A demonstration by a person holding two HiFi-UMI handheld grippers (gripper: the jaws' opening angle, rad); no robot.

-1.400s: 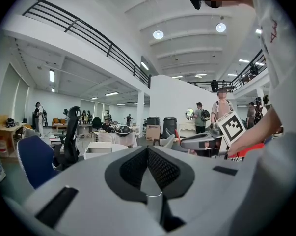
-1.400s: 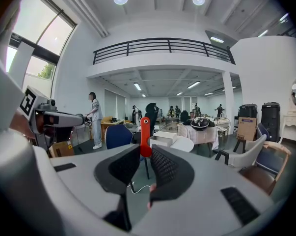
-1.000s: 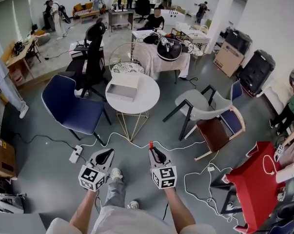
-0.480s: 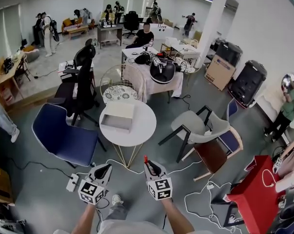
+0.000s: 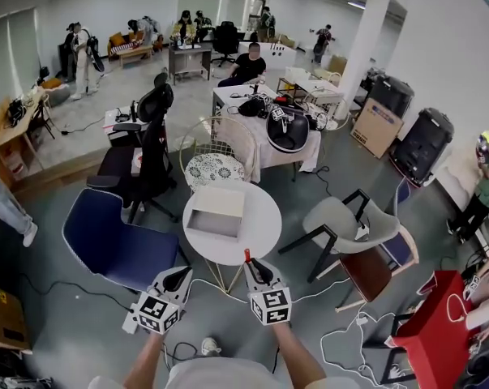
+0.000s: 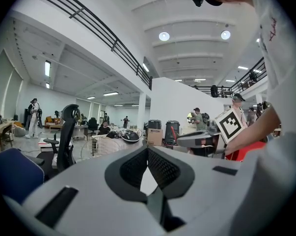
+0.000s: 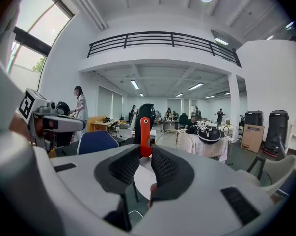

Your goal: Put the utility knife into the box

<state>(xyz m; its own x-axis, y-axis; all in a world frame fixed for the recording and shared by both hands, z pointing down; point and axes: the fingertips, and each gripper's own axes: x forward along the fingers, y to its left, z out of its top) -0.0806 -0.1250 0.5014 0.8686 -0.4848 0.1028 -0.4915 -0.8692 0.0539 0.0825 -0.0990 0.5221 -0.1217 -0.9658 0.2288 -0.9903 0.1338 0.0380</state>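
A large open office: swivel chair (image 5: 152, 148), cluttered desks (image 5: 242, 97), mezzanine railing (image 7: 162, 38) overhead.

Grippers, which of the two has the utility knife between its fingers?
The right gripper: the red utility knife stands clamped between its fingers. The left gripper has its fingers meeting at the tips with nothing between them.

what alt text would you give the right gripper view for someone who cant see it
The right gripper is shut on a red utility knife that sticks up between its black pads, in a large open office. Beyond it are a blue chair and a round white table, with the left gripper at the left edge.
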